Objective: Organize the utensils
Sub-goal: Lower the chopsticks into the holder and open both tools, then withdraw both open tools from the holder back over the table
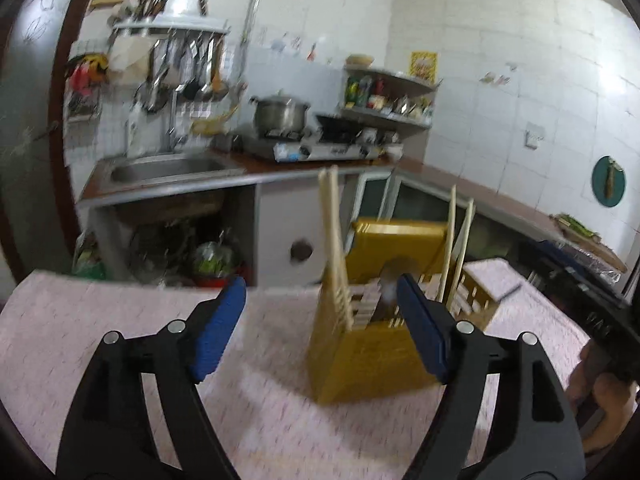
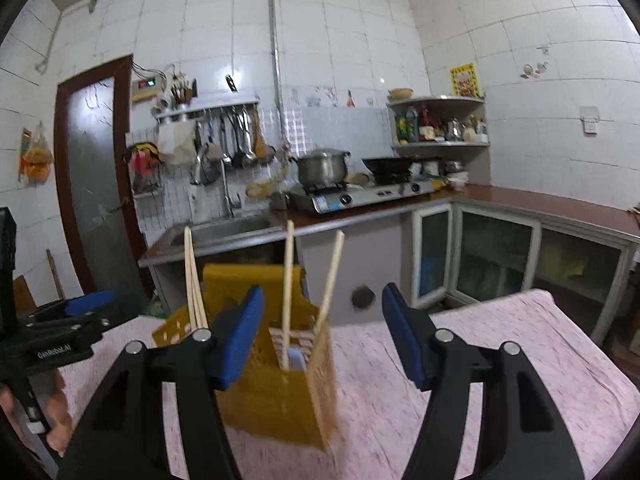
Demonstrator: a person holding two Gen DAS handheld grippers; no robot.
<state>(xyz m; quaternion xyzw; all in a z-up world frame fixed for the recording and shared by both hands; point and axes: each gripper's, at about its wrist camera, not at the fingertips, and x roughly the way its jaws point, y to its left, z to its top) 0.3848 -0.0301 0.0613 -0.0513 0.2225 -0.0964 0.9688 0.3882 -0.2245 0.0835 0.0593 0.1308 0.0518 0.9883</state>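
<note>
White-tiled kitchen walls enclose the scene, with a steel sink [image 2: 224, 232] set in a brown counter, a lidded pot [image 2: 322, 168] on a gas stove [image 2: 360, 196], and ladles hanging from a wall rack [image 2: 224, 140]. Nearer the cameras, a table carries a pink mottled cloth [image 1: 120, 320], and on it stands a yellow slotted utensil holder [image 2: 276, 392], upright and divided into compartments. Pairs of pale chopsticks [image 1: 334, 248] stand in it: one pair at the holder's left side and another pair [image 1: 456, 248] towards its right, as seen from the left wrist view, all leaning slightly. A dark utensil handle [image 1: 390, 284] sits between them in a middle compartment; what kind it is cannot be told through the blur. Left gripper [image 1: 320, 328] has its blue pads [image 1: 218, 332] spread wide, nothing between them; the holder lies just ahead, partly behind the right-hand pad. Right gripper [image 2: 322, 336] is likewise open and empty, the holder in front of its left pad. From the right wrist view the left gripper [image 2: 86, 304] appears at the left edge, held by a hand [image 2: 56, 412]. Both views are motion-blurred around the holder.
</note>
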